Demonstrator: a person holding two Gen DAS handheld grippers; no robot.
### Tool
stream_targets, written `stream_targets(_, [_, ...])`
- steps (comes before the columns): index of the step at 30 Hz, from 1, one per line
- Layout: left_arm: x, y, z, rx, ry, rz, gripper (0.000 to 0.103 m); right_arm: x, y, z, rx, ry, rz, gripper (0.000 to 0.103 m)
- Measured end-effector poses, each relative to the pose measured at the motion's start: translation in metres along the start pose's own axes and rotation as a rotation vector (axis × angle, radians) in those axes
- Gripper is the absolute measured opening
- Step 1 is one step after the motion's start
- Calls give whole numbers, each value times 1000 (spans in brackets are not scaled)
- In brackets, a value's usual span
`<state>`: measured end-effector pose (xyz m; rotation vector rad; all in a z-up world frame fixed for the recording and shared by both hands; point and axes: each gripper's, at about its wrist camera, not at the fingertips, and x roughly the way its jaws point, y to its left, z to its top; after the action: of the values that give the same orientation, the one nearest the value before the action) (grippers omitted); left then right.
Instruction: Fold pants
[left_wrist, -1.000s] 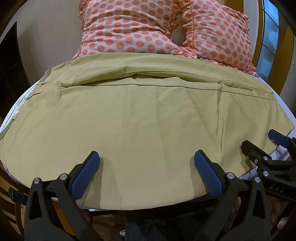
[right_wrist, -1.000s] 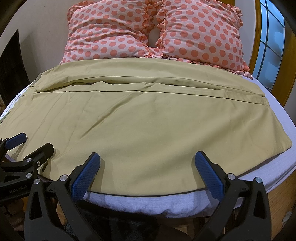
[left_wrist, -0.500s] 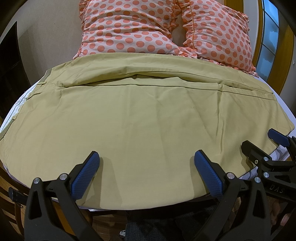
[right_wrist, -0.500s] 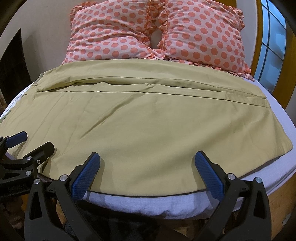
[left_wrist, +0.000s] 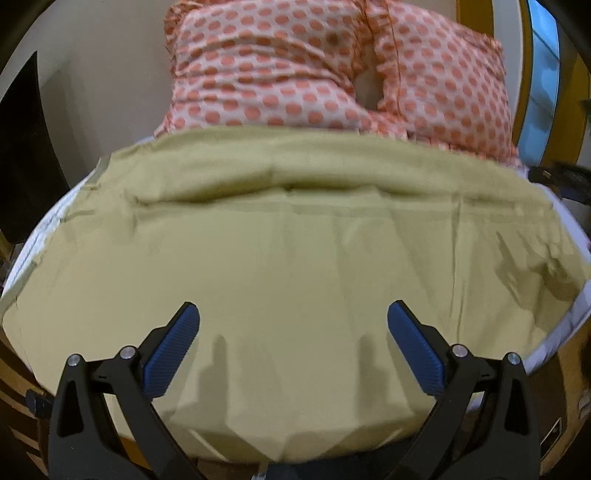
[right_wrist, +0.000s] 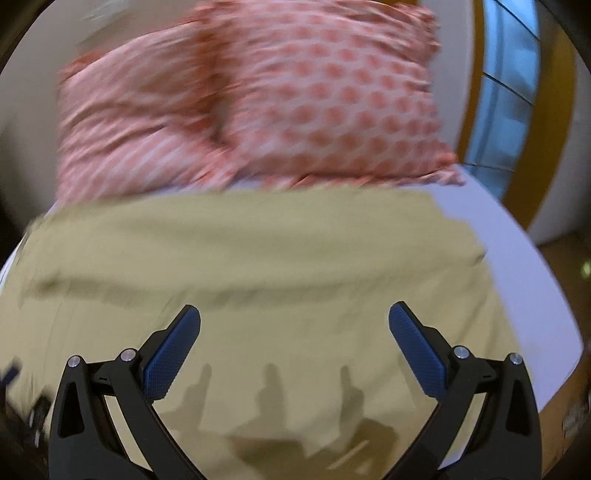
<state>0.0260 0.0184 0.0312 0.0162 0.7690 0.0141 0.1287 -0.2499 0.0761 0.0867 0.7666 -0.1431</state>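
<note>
The olive-tan pants (left_wrist: 295, 258) lie spread flat across the bed, waistband at the left, with a lengthwise fold ridge near the far side. They also fill the right wrist view (right_wrist: 258, 277), which is blurred by motion. My left gripper (left_wrist: 293, 321) is open and empty, hovering just above the near part of the cloth. My right gripper (right_wrist: 294, 325) is open and empty above the cloth further in, toward the right end. The right gripper shows at the far right edge of the left wrist view (left_wrist: 561, 181).
Two pink pillows with orange dots (left_wrist: 332, 74) lean at the head of the bed (right_wrist: 517, 266), also seen in the right wrist view (right_wrist: 258, 110). White sheet shows at the right. A window (right_wrist: 513, 92) with a yellow frame is at the right. A dark panel (left_wrist: 22, 147) is left.
Both grippers have moved forward over the pants. The right gripper has moved far in toward the pillows and right end, leaving the near edge.
</note>
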Motion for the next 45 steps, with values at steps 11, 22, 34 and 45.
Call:
stream_targets(11, [8,17,49,-13,-47,30,101,188,-83,139,440,240,-207,67])
stream_targets(22, [30,37,56,-77,-5,-32,101,217,-109,108,420,136,-207,11])
stream_targets(34, [-15,89,65,-187,-158,-277,101,54,-199,-41,679,-112,398,4])
stream_targets(45, [17,129,117,-309,-126,-272,101,47,-187,-118,818,110,465,23])
